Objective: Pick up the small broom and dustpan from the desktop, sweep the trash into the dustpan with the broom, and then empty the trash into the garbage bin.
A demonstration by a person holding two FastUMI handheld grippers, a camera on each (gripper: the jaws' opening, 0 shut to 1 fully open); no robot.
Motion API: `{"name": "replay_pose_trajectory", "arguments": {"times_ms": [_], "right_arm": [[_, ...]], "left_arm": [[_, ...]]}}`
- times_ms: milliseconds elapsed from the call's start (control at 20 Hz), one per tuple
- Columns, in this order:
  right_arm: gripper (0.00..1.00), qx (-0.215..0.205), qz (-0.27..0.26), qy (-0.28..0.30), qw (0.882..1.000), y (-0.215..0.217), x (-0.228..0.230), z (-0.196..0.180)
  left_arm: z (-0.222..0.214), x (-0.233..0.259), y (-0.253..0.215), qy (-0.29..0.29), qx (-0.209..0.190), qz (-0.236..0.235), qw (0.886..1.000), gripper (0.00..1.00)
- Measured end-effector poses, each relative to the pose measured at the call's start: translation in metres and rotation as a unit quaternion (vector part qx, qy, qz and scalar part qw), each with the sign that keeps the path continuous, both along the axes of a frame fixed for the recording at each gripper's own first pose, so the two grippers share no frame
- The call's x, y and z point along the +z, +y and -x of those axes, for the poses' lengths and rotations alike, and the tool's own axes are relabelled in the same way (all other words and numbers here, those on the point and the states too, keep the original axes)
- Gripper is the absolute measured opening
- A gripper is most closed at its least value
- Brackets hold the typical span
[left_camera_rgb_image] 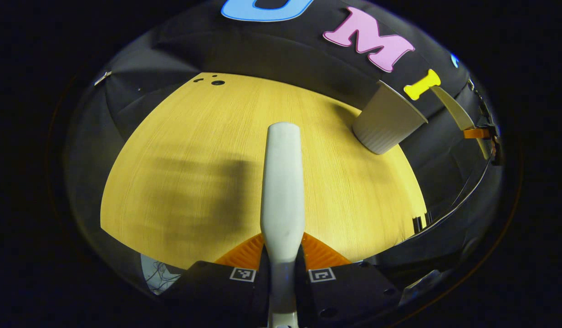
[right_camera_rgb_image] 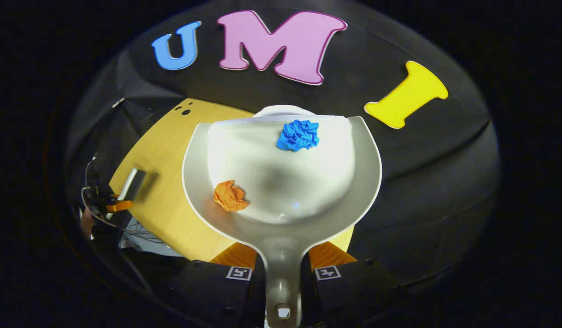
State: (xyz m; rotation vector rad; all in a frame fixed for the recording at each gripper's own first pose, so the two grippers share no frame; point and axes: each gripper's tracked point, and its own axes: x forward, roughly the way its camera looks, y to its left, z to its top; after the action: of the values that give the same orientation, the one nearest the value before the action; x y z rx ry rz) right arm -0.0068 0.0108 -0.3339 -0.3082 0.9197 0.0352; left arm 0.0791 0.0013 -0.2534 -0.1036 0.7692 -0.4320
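My left gripper (left_camera_rgb_image: pixel 283 249) is shut on the small white broom (left_camera_rgb_image: pixel 283 182), which points forward over the wooden desktop (left_camera_rgb_image: pixel 194 150). In the right gripper view, my right gripper (right_camera_rgb_image: pixel 282 260) is shut on the handle of the white dustpan (right_camera_rgb_image: pixel 281 182), held up and tipped forward. A crumpled blue paper ball (right_camera_rgb_image: pixel 298 135) lies near the pan's front lip. An orange paper ball (right_camera_rgb_image: pixel 229 196) sits at its left side. The white garbage bin (left_camera_rgb_image: pixel 386 122) stands at the desk's far right; its rim (right_camera_rgb_image: pixel 283 110) peeks out just behind the pan's lip.
The dustpan's edge (left_camera_rgb_image: pixel 455 109) and the other gripper (left_camera_rgb_image: pixel 483 133) appear at the far right, past the bin. In the right gripper view the left gripper (right_camera_rgb_image: pixel 114 204) with the broom (right_camera_rgb_image: pixel 133 181) hangs over the desk's left part. Small holes (left_camera_rgb_image: pixel 215 82) mark the far desk corner.
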Motion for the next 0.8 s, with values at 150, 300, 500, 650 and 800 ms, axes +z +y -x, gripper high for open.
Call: {"name": "replay_pose_trajectory", "arguments": {"times_ms": [150, 300, 500, 650, 800], "right_arm": [[0.35, -0.037, 0.012, -0.006, 0.999, 0.015, 0.007, 0.004], [0.35, -0.065, 0.031, -0.015, 0.997, 0.019, 0.008, 0.008], [0.35, -0.102, 0.063, -0.014, 0.993, 0.025, 0.009, 0.005], [0.35, -0.1, 0.095, -0.031, 0.99, 0.019, 0.012, 0.001], [0.35, -0.087, 0.148, -0.042, 0.984, 0.006, 0.011, -0.007]], "left_arm": [[-0.001, -0.003, 0.004, 0.005, -0.002, -0.009, 1.0, 0.28], [-0.004, -0.001, 0.018, -0.002, -0.004, -0.025, 1.0, 0.28], [-0.02, 0.012, 0.029, -0.013, -0.009, -0.04, 0.999, 0.27], [-0.031, 0.02, 0.035, -0.021, -0.004, -0.045, 0.999, 0.27], [-0.034, 0.021, 0.034, -0.016, -0.001, -0.04, 0.999, 0.28]]}}
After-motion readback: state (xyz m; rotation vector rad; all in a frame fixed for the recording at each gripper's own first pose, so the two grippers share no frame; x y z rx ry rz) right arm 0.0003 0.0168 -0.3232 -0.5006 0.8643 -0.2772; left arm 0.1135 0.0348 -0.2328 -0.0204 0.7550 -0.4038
